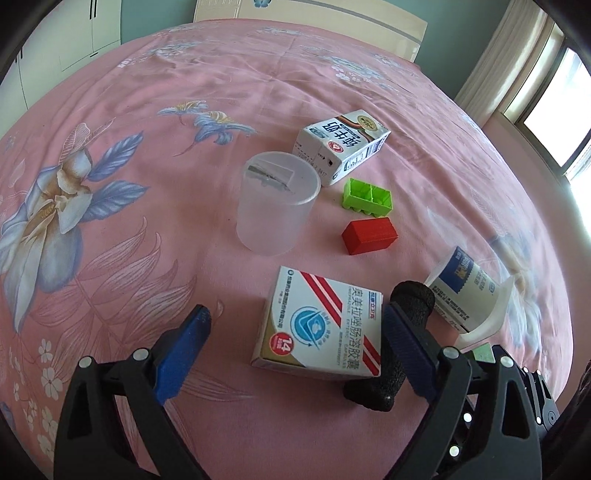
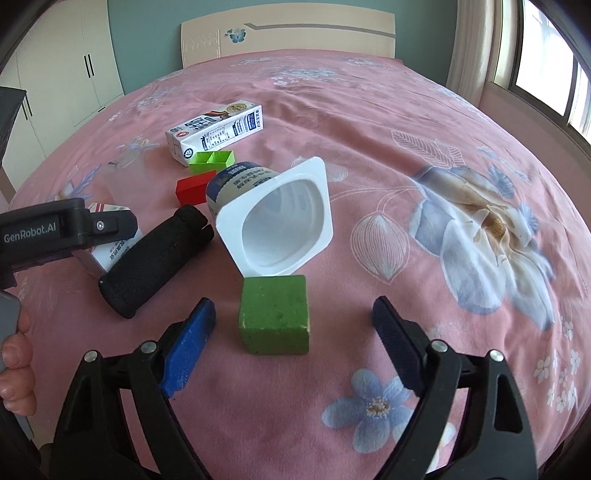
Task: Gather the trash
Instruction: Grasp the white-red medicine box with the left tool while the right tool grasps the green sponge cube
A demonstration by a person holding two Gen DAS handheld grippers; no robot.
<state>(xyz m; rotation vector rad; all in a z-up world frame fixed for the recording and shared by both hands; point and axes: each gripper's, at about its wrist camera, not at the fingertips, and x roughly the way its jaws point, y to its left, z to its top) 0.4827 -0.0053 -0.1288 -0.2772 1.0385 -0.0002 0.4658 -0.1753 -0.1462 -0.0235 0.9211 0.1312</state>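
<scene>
On the pink bedspread lie a medicine box point(image 1: 319, 321), a black foam handle point(image 1: 397, 343), a milk carton point(image 1: 341, 146), a tipped white yogurt cup point(image 1: 469, 295) and a frosted plastic cup point(image 1: 275, 208). My left gripper point(image 1: 297, 343) is open, its jaws either side of the medicine box. My right gripper point(image 2: 293, 328) is open around a green cube point(image 2: 274, 319), not touching it. The yogurt cup point(image 2: 275, 218) lies just beyond the cube, mouth toward me. The foam handle point(image 2: 155, 254), medicine box point(image 2: 110, 251) and milk carton point(image 2: 216, 131) show at left.
A green open block point(image 1: 367, 195) and a red block point(image 1: 369, 236) lie between the carton and the medicine box; both show in the right view, green point(image 2: 212, 160) and red point(image 2: 192, 190). The headboard point(image 2: 288, 35) is at the far end, a window point(image 2: 554, 85) at right.
</scene>
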